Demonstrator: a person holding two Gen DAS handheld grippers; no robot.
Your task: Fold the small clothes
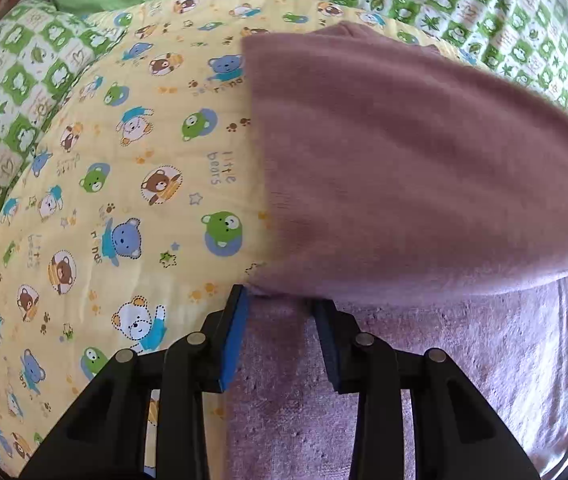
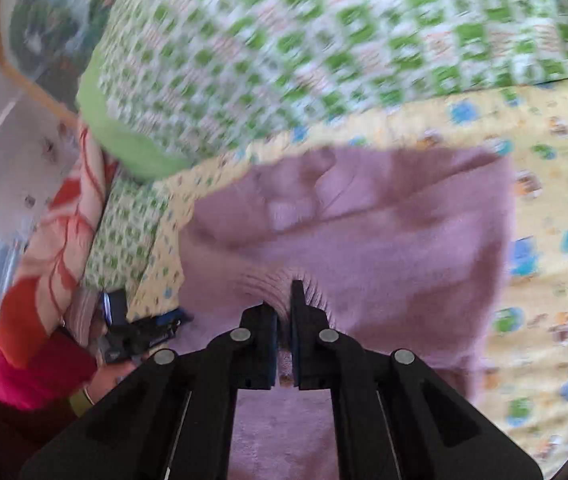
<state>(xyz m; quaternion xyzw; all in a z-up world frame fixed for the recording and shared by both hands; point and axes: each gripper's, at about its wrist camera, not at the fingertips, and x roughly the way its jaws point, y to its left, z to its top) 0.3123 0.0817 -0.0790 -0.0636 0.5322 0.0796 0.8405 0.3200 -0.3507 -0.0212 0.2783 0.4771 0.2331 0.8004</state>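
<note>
**A:** Where does the fold stand?

**B:** Under way, I'd say, not finished. The small mauve knitted garment [image 1: 403, 168] lies on the yellow bear-print quilt [image 1: 124, 200], which is spread over a green-and-white checked frog-print blanket [image 1: 503, 12]. In the left wrist view a flap of it is lifted and doubled over toward the far right, with a flat layer below it near the camera.

**A:** And the grippers?

**B:** The right gripper [image 2: 284, 304] has its jaws nearly together, clamped on the garment's ribbed edge [image 2: 284, 280], which puckers between them. The left gripper [image 1: 280, 300] stands with jaws apart at the near edge of the lifted flap; the blue pads [image 1: 236, 336] straddle cloth, but whether they actually grip it I cannot tell.

**A:** What's left?

**B:** My judgement: the carried edge has yet to be laid down and smoothed, and probably another fold follows. The right wrist view is motion-blurred, so finer creases are unreadable. No other garments can be made out.
</note>
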